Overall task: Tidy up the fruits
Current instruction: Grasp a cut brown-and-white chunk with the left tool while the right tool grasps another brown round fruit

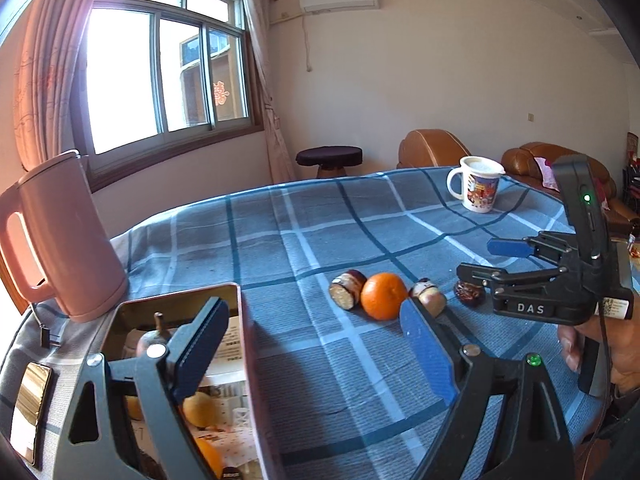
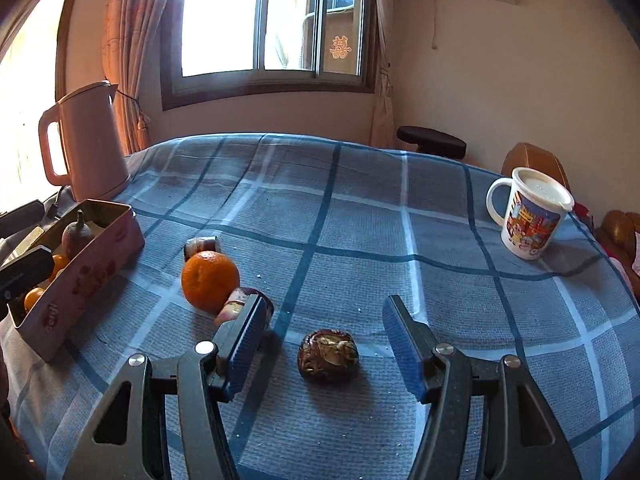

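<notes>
- Left gripper (image 1: 316, 344): jaws spread wide with nothing between them; its left finger hangs over the open tin box (image 1: 240, 300), its right finger over the checked blue tablecloth (image 1: 320, 216)
- Right gripper (image 2: 324, 344): jaws partly apart, pads clear of the dark brown wrinkled fruit (image 2: 328, 356) that lies on the cloth between them
- Tin box: at the table's left edge beside the pink kettle (image 1: 68, 236); holds a brown pear (image 2: 78, 236) and several orange fruits
- Loose fruit on the cloth: an orange (image 1: 383, 295) flanked by two cut fruit pieces, one on its left (image 1: 347, 290) and one on its right (image 1: 429, 296), both touching or nearly so
- White printed mug (image 2: 528, 216): stands well apart at the far right
</notes>
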A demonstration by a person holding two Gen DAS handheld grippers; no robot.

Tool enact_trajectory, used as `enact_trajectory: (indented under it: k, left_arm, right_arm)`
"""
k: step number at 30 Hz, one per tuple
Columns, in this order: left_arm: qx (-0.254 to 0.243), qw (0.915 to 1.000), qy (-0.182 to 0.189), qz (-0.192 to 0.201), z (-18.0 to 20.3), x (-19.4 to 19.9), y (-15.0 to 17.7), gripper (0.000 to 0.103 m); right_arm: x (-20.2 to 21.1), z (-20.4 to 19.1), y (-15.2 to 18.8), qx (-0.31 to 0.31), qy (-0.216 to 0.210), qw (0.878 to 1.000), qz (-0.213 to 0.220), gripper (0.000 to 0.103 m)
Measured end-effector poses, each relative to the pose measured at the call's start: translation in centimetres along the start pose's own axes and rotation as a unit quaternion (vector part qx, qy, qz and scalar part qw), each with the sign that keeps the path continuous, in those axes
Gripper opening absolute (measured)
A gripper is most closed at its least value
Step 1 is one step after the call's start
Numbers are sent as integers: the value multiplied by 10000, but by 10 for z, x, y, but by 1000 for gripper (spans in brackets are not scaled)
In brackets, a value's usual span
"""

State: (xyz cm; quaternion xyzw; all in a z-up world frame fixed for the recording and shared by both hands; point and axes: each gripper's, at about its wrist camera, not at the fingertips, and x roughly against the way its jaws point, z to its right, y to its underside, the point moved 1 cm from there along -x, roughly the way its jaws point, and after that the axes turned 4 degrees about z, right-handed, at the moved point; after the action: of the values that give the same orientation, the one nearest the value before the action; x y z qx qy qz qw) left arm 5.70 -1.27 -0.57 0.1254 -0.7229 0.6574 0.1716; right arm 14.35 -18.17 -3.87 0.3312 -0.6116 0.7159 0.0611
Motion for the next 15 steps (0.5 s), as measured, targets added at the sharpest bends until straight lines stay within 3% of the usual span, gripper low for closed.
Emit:
enact_trajectory:
  k: [4,9,10,15]
  left_arm:
    - [-172,9995,199,-145,23,-17,-4,90]
    - [-382,9980,387,-313,46,-33,-4,90]
    - [-391,9975,453,-370,50,-37,-3,90]
    - [-374,9936,796,-712,65,-57,0,79]
  right_arm:
    - [-6,6,3,-42,-112,9996,-246,62]
    - [-25,11,10,-203,-392,9959,-788,49]
    - [-29,12,11,-255,-451,9947,-890,41]
    - [-26,16,14,-275,-515,9942,-904,40]
